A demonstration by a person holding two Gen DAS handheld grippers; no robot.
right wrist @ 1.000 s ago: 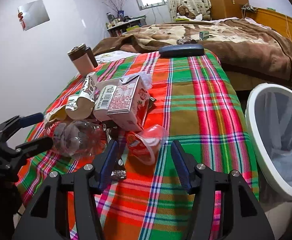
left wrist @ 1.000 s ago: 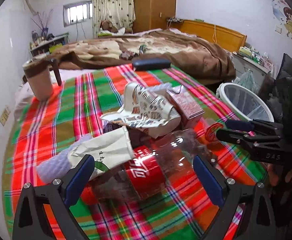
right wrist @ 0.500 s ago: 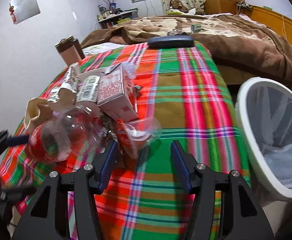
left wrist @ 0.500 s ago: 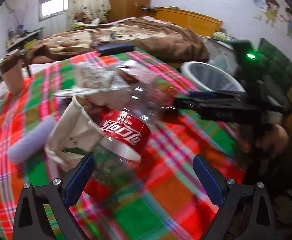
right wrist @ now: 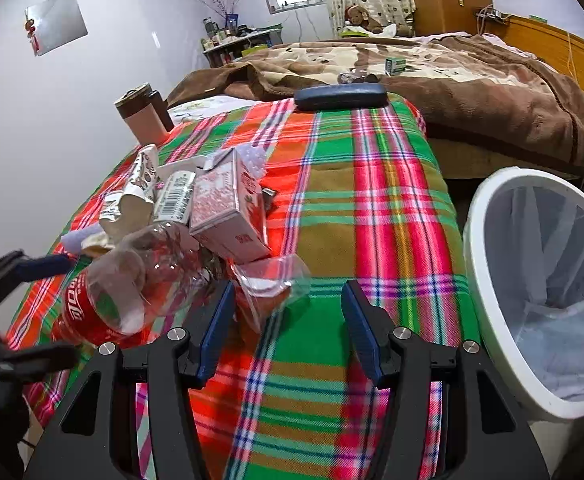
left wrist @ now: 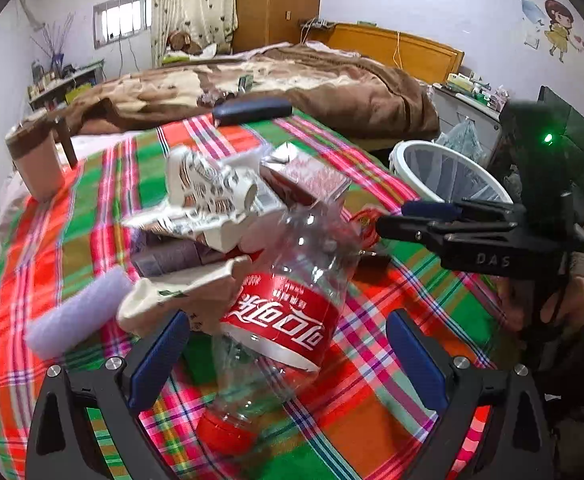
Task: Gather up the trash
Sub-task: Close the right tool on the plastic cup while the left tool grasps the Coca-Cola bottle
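trash pile on the plaid cloth, both tongs spread

your left gripper (left wrist: 288,344) hangs over the near end of the pile with its blue pads wide apart. the clear cola bottle (left wrist: 288,304) lies tilted between them, red cap toward you, red label up, and neither pad presses on it. just to its left sits a crumpled paper cup (left wrist: 180,292), and beyond that a pale foam roll (left wrist: 72,316) on the plaid cloth (left wrist: 92,216).

your right gripper (right wrist: 288,320) also stands spread, holding nothing. a clear plastic cup (right wrist: 272,284) with a red inside lies on its side just ahead of the pads, nearer the left one; whether it touches that pad you cannot tell. behind it stands a pink drink carton (right wrist: 228,208), leaning against a patterned crumpled cup (right wrist: 140,188) and other wrappers.

the white bin (right wrist: 487,280), lined with a clear bag, stands off the right edge of the cloth. a brown tumbler (right wrist: 140,116) and a dark flat case (right wrist: 339,96) sit at the far end.
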